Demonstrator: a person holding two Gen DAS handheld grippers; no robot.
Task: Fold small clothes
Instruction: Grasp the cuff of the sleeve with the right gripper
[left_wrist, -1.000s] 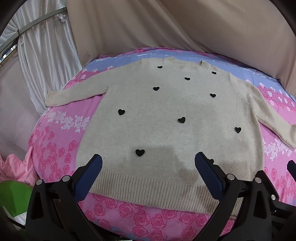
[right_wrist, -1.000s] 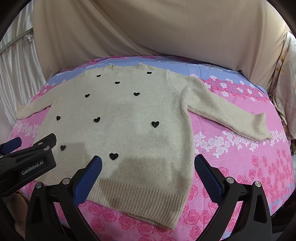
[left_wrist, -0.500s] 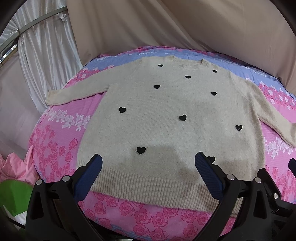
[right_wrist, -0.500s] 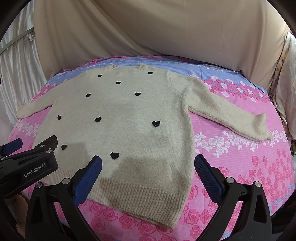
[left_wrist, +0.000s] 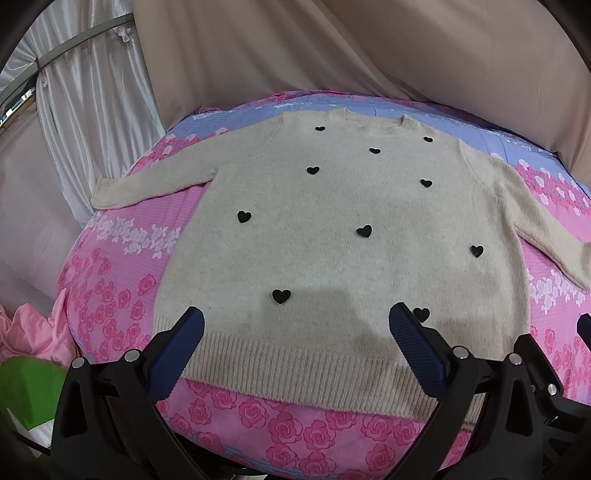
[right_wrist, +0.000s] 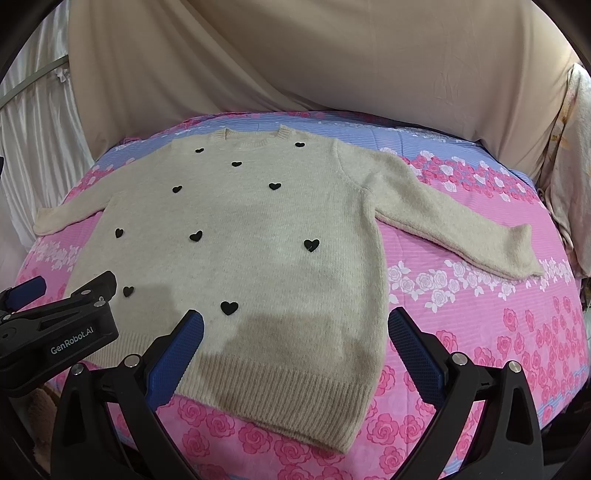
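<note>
A cream knit sweater (left_wrist: 332, 229) with black hearts lies flat, front up, on a pink and blue floral bedspread (left_wrist: 122, 295), sleeves spread to both sides. It also shows in the right wrist view (right_wrist: 251, 236). My left gripper (left_wrist: 295, 325) is open and empty, above the ribbed hem (left_wrist: 295, 365). My right gripper (right_wrist: 295, 325) is open and empty, above the hem's right part (right_wrist: 295, 391). The left gripper's body (right_wrist: 55, 332) shows at the left of the right wrist view.
Beige cloth (right_wrist: 295, 66) hangs behind the bed. White curtains (left_wrist: 85, 110) hang at the left. A pink garment (left_wrist: 26, 332) and a green object (left_wrist: 26, 391) lie at the bed's lower left.
Both grippers have drawn back or risen slightly, so the sweater sits a little higher in both views. Both stay open. The sweater has not moved.
</note>
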